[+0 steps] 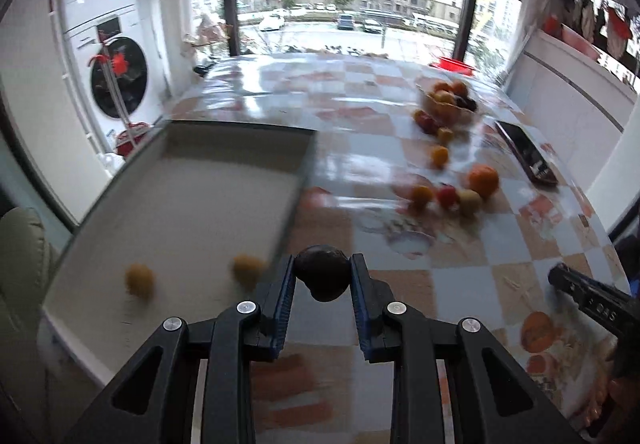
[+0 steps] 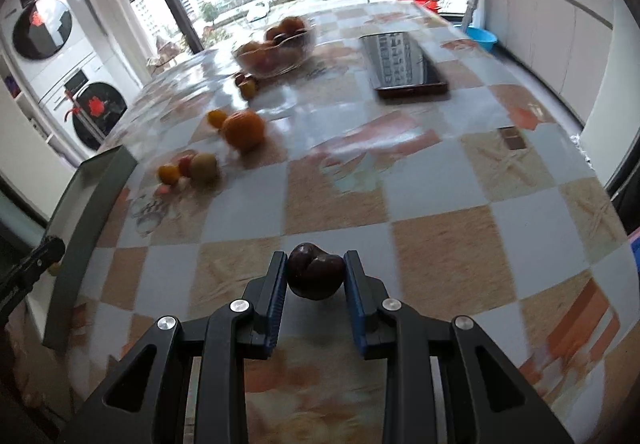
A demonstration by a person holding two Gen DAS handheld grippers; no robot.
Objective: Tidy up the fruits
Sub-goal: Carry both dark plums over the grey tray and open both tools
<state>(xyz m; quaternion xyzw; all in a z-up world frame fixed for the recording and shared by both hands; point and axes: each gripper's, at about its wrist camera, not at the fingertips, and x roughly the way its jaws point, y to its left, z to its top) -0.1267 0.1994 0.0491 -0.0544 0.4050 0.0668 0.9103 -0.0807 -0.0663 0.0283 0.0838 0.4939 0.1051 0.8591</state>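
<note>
Both grippers reach forward, low over the checkered table (image 2: 440, 204), each clenched on a dark fruit. The left gripper (image 1: 323, 276) pinches its dark plum (image 1: 322, 272) just beside the near right corner of the white tray (image 1: 180, 204) — two yellow fruits (image 1: 139, 280) lie inside that tray. The right gripper (image 2: 316, 272) grips a second dark plum (image 2: 316, 270) well right of the tray, with an orange (image 2: 244, 129) and a glass bowl (image 2: 276, 52) beyond it.

two small yellow round fruits (image 1: 139, 280) (image 1: 247, 269) in the shallow grey tray (image 1: 224, 180) at nine o'clock; two dark plums (image 1: 322, 278) (image 2: 316, 276).
</note>
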